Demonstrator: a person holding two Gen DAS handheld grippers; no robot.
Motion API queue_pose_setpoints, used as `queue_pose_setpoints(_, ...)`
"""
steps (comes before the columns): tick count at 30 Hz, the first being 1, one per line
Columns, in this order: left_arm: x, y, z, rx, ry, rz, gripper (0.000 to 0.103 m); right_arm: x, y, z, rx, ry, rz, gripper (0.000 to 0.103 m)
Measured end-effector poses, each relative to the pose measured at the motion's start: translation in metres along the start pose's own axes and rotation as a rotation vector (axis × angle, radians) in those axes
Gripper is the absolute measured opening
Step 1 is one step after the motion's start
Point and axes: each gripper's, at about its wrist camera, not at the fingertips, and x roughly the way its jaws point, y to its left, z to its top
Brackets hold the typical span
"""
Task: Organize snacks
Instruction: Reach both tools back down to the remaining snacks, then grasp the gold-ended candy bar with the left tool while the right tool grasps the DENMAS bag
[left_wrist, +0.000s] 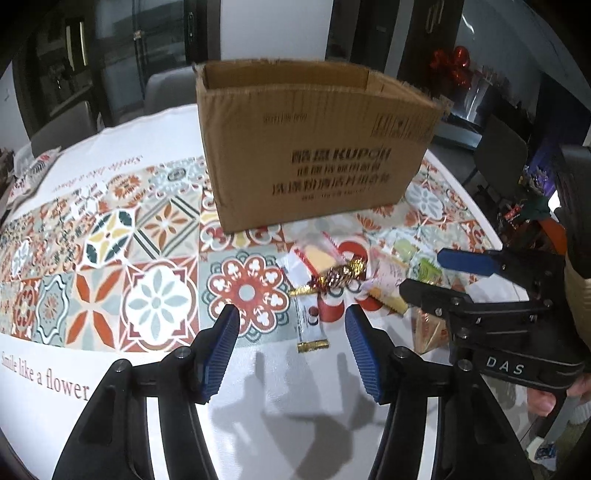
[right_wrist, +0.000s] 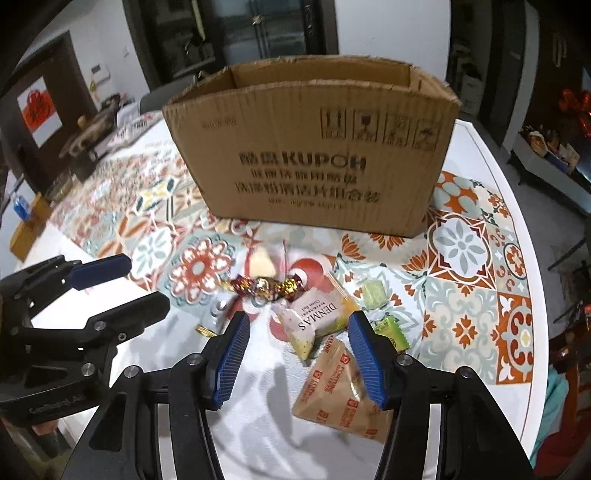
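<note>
Snacks (right_wrist: 306, 325) are crowded below both wide-open, empty grippers (left_wrist: 291, 347) (right_wrist: 297, 354); two overlapping wrappers could be pinched together.

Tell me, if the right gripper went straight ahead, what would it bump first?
Probably the white DENMAS snack packet: it lies just beyond the open right gripper, between its fingers. Past it sits the foil-wrapped candy, then the cardboard box. Depth is hard to judge, so it might pass above the packet.
</note>
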Motion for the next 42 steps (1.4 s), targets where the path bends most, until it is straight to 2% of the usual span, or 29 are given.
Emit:
queue_pose_setpoints(8, 0.030, 0.004, -0.005, -0.005, 0.080, -0.044, 0.054, 0.019, 0.007, 0.004, -0.126, 0.060, -0.042, 0.057)
queue_pose_setpoints(18, 0.054, -0.005, -0.003, 0.030, 0.111, -0.060, 0.051, 0.042, 0.012, 0.005, -0.230, 0.122, -0.057, 0.057)
queue_pose_setpoints(23, 0.066, -0.005, -0.003, 0.020, 0.138, -0.033, 0.045, 0.052, 0.008, 0.004, -0.222, 0.138, -0.062, 0.057)
queue_pose_setpoints(29, 0.071, -0.006, -0.001, 0.015, 0.131, 0.000, 0.035, 0.061, 0.005, 0.005, -0.201, 0.149, -0.053, 0.057)
queue_pose_setpoints(30, 0.072, -0.006, -0.001, 0.015, 0.130, 0.005, 0.032, 0.063, 0.005, 0.005, -0.195, 0.151, -0.049, 0.057)
queue_pose_setpoints(31, 0.072, -0.006, -0.001, 0.016, 0.129, 0.010, 0.023, 0.064, 0.005, 0.006, -0.187, 0.152, -0.045, 0.056)
queue_pose_setpoints(32, 0.073, -0.006, 0.000, 0.016, 0.130, 0.011, 0.019, 0.065, 0.005, 0.006, -0.182, 0.150, -0.042, 0.054)
queue_pose_setpoints(38, 0.074, -0.003, 0.001, -0.015, 0.129, -0.020, 0.019, 0.063, 0.005, 0.007, -0.138, 0.126, -0.027, 0.041)
queue_pose_setpoints(42, 0.068, 0.001, -0.002, -0.044, 0.125, -0.032, 0.019, 0.057, 0.004, 0.006, -0.119, 0.109, -0.033, 0.037)
